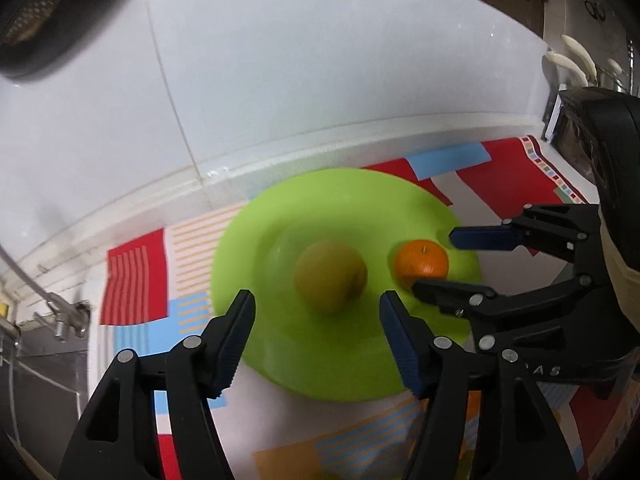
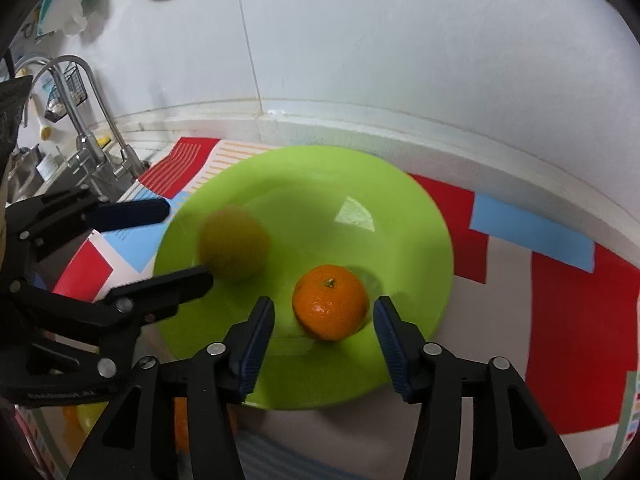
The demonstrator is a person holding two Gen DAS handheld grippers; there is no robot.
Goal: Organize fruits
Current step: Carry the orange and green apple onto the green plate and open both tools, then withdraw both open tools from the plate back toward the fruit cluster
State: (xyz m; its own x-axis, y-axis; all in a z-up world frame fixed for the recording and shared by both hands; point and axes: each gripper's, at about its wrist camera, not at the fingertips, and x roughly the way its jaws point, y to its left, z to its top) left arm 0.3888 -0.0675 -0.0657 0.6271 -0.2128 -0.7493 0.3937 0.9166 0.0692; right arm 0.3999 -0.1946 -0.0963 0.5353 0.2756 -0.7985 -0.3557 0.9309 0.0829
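A lime green plate (image 1: 280,216) lies on a patterned mat and holds two fruits. A blurred yellow-brown round fruit (image 1: 330,276) sits near its middle, and an orange tangerine (image 1: 421,262) sits to its right. My left gripper (image 1: 316,310) is open just in front of the brown fruit, holding nothing. My right gripper (image 1: 436,262) is open with its fingers either side of the tangerine. In the right wrist view the plate (image 2: 360,184) holds the tangerine (image 2: 330,307) between the open right gripper (image 2: 325,314), and the brown fruit (image 2: 234,243) lies by the open left gripper (image 2: 182,240).
The mat (image 2: 568,320) has red, blue and white patches and runs along a white tiled wall (image 1: 320,80). A steel faucet (image 2: 92,120) and sink stand to the left. Orange and yellow items (image 2: 80,416) show under the left gripper near the front edge.
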